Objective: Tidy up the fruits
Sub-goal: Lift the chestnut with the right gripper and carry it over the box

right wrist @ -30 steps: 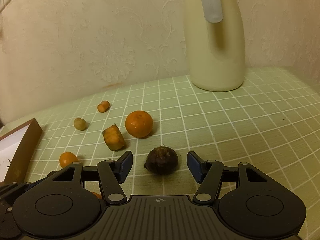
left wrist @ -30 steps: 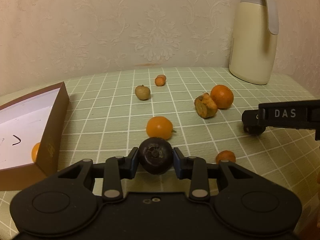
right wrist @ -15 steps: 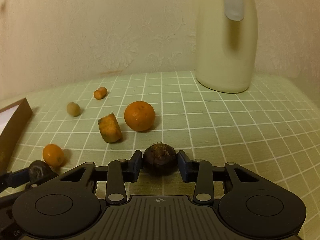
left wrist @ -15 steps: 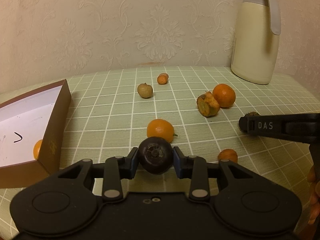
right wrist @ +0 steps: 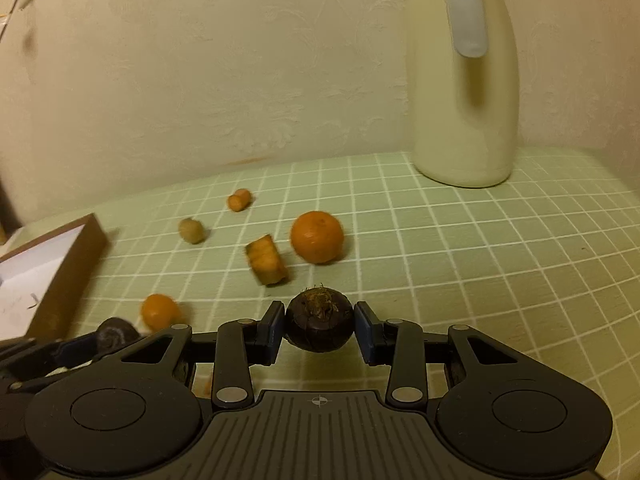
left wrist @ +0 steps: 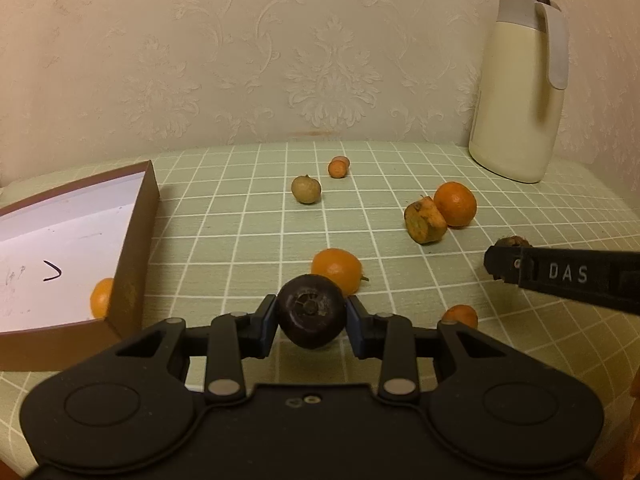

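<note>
The brown box (left wrist: 132,248) at far left holds one orange fruit (left wrist: 101,302); the left tongs (left wrist: 311,318) clench a smooth dark fruit (left wrist: 311,316), the right tongs (right wrist: 320,326) a tufted dark fruit (right wrist: 320,326), both above the counter (left wrist: 240,220), apparently mid-carry, next needing release over the box

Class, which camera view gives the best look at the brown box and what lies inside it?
The left wrist view: the brown box shows its white floor, pen mark and an orange fruit in its near corner. The right wrist view catches only a blurred corner of it at the left edge.
</note>
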Tool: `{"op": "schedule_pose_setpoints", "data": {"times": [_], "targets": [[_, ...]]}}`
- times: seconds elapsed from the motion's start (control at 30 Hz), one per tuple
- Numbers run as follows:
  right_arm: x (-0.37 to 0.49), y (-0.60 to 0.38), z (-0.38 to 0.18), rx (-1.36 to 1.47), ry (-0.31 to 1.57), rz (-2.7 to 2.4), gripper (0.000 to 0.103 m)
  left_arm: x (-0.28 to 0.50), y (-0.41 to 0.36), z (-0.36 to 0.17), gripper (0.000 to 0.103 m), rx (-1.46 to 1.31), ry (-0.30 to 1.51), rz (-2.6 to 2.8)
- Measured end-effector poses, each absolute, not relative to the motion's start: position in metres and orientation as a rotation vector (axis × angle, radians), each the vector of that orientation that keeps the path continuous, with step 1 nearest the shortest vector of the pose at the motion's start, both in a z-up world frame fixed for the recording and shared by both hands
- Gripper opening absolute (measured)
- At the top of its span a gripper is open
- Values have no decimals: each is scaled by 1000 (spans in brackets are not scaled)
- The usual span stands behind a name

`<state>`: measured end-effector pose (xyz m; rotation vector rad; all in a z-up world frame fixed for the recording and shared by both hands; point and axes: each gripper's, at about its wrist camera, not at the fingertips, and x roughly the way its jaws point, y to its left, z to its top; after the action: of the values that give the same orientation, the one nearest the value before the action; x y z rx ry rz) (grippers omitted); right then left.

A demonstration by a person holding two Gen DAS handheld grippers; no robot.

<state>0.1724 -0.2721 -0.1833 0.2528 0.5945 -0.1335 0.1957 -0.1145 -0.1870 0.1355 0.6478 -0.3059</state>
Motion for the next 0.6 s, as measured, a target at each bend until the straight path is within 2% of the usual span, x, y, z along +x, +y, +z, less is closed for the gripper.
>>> {"op": "schedule_pose_setpoints", "data": {"times": [0.6], "targets": [[134, -231, -159, 179, 557, -20, 38, 164, -88, -167, 26, 122, 641, -304]]}}
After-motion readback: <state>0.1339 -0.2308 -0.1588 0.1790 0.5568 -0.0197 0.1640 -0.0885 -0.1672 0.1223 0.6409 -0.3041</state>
